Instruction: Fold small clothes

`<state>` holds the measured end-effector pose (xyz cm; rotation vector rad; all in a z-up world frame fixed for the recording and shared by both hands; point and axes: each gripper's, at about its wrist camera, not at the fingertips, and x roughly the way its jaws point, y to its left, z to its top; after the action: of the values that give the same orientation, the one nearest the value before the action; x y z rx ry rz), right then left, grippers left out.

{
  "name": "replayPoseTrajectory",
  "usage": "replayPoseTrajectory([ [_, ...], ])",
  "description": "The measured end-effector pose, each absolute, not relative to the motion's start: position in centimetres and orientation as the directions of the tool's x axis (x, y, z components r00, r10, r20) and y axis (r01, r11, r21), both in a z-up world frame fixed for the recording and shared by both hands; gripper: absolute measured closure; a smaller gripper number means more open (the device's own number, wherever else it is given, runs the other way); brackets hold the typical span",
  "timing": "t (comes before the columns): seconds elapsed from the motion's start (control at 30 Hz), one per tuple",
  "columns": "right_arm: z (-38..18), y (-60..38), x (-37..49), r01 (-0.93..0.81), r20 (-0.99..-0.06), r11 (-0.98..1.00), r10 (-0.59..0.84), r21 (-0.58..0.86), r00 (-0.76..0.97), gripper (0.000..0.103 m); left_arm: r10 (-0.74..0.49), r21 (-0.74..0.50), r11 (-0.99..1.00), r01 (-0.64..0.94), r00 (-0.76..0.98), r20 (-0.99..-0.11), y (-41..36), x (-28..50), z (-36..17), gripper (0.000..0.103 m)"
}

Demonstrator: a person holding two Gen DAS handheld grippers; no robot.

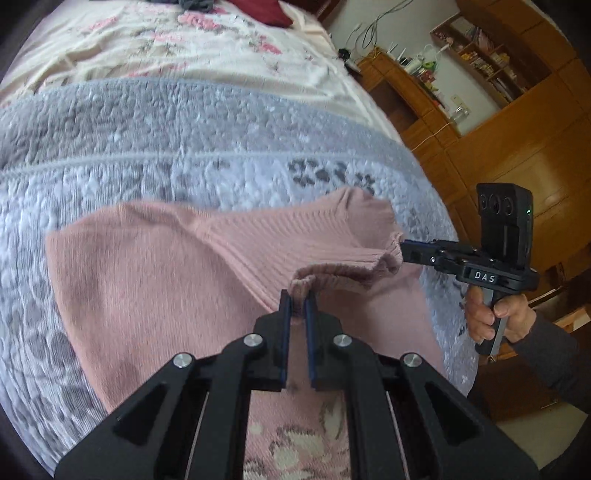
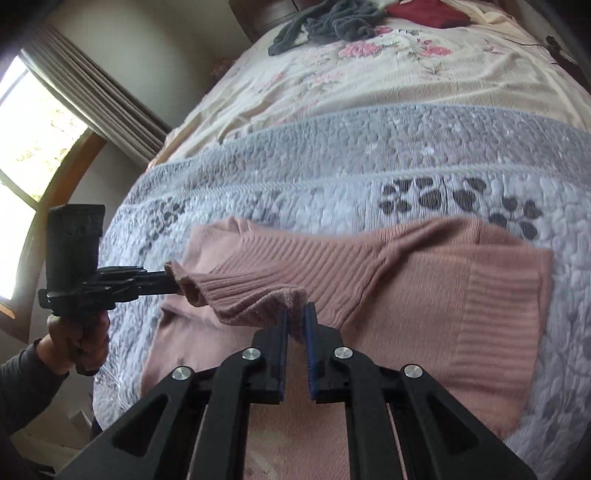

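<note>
On a bed covered with a pale blue-grey quilt (image 1: 155, 147) lies a pink knitted sweater (image 1: 147, 288), spread flat over the near part of the quilt with its ribbed collar lifted clear of the body of the garment. Both grippers have hold of that collar. The left gripper (image 1: 297, 302) has its two dark fingers drawn nearly together, with only a narrow gap between them, and a fold of the ribbed collar edge is pinched in that gap. The right gripper (image 2: 295, 321) stands the same way, its fingers close together and clamped on another part of the collar rim. From the left wrist view the right gripper (image 1: 406, 251) reaches in from the right side, its tip at the open end of the collar, held by a hand (image 1: 495, 314) in a dark sleeve; from the right wrist view the left gripper (image 2: 166, 282) comes in from the left, its tip touching the collar's end, gripped by the other hand (image 2: 79, 347). The collar hangs stretched between the two tips, sagging a little in the middle. Beyond the quilt a cream bedspread with pink flowers (image 2: 369, 85) covers the far part of the bed, where a grey garment (image 2: 325, 26) and a dark red one (image 2: 428, 13) lie near the headboard. A wooden cabinet with shelves (image 1: 498, 103) stands to the right of the bed, and a window with a curtain (image 2: 33, 147) is on the left.
</note>
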<state>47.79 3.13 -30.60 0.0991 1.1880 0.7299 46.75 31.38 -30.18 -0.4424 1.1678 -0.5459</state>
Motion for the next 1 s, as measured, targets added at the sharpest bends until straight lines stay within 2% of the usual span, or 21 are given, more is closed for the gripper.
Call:
replayPoseTrajectory([
  [0.07, -32.5, 3.7, 46.4, -0.493, -0.85, 0.776, 0.511, 0.393, 0.127, 0.089, -0.596, -0.584, 0.802, 0.124, 0.22, -0.772, 31.2, 45.6, -32.4, 0.096],
  [0.13, -33.9, 3.5, 45.6, -0.484, -0.879, 0.792, 0.468, 0.372, 0.089, 0.078, -0.571, -0.567, 0.819, 0.082, 0.206, -0.795, 31.9, 44.7, -33.2, 0.096],
  [0.17, -34.0, 3.1, 45.4, -0.472, -0.882, 0.796, 0.465, 0.378, 0.078, 0.078, -0.566, -0.567, 0.821, 0.063, 0.217, -0.796, 32.4, 44.4, -33.1, 0.096],
  [0.23, -32.9, 2.0, 45.3, -0.434, -0.857, 0.797, 0.506, 0.421, 0.098, 0.078, -0.594, -0.606, 0.794, 0.046, 0.269, -0.758, 33.5, 44.0, -31.9, 0.095],
  [0.33, -31.9, 1.0, 46.2, -0.337, -0.782, 0.76, 0.615, 0.556, 0.098, 0.078, -0.697, -0.708, 0.699, 0.103, 0.321, -0.641, 32.8, 44.3, -29.8, 0.095],
  [0.4, -32.7, 1.5, 47.4, -0.277, -0.743, 0.729, 0.665, 0.626, 0.07, 0.078, -0.753, -0.756, 0.641, 0.132, 0.294, -0.588, 31.1, 45.6, -30.0, 0.095],
  [0.47, -34.4, 2.7, 48.2, -0.231, -0.723, 0.706, 0.691, 0.67, 0.016, 0.078, -0.78, -0.78, 0.613, 0.123, 0.252, -0.573, 29.1, 46.8, -31.4, 0.095],
  [0.53, -36.6, 3.6, 48.3, -0.197, -0.723, 0.704, 0.69, 0.682, -0.039, 0.078, -0.769, -0.768, 0.632, 0.102, 0.203, -0.606, 27.7, 47.6, -33.7, 0.095],
  [0.57, -37.7, 3.8, 48.2, -0.197, -0.741, 0.72, 0.669, 0.665, -0.057, 0.08, -0.739, -0.736, 0.67, 0.096, 0.176, -0.65, 27.2, 47.7, -34.9, 0.095],
  [0.63, -38.9, 3.2, 48.1, -0.216, -0.767, 0.742, 0.639, 0.635, -0.058, 0.103, -0.679, -0.676, 0.733, 0.074, 0.136, -0.722, 27.1, 47.5, -37.2, 0.098],
  [0.67, -39.4, 2.5, 48.1, -0.206, -0.767, 0.744, 0.639, 0.635, -0.06, 0.103, -0.673, -0.671, 0.739, 0.063, 0.129, -0.729, 27.5, 47.2, -38.0, 0.102],
  [0.77, -38.9, 0.6, 48.0, -0.175, -0.751, 0.736, 0.658, 0.654, -0.043, 0.102, -0.698, -0.696, 0.715, 0.068, 0.139, -0.703, 28.3, 46.3, -37.6, 0.101],
  [0.8, -38.3, 0.5, 47.8, -0.186, -0.743, 0.726, 0.668, 0.662, -0.034, 0.095, -0.716, -0.712, 0.697, 0.086, 0.144, -0.683, 28.4, 45.8, -37.0, 0.093],
  [0.87, -37.9, 0.4, 47.5, -0.192, -0.739, 0.721, 0.673, 0.666, -0.035, 0.089, -0.691, -0.687, 0.722, 0.085, 0.152, -0.707, 28.5, 45.2, -36.9, 0.09],
  [0.9, -38.4, 0.6, 47.4, -0.188, -0.751, 0.733, 0.659, 0.653, -0.04, 0.091, -0.671, -0.67, 0.74, 0.064, 0.143, -0.728, 28.7, 45.1, -37.5, 0.094],
  [0.97, -39.3, 0.6, 47.3, -0.185, -0.772, 0.754, 0.633, 0.63, -0.052, 0.099, -0.67, -0.675, 0.738, 0.018, 0.142, -0.729, 29.4, 44.9, -38.1, 0.096],
  [1.0, -38.9, 0.4, 47.2, -0.175, -0.775, 0.759, 0.631, 0.628, -0.044, 0.1, -0.666, -0.673, 0.74, 0.012, 0.151, -0.73, 29.7, 44.7, -37.6, 0.093],
])
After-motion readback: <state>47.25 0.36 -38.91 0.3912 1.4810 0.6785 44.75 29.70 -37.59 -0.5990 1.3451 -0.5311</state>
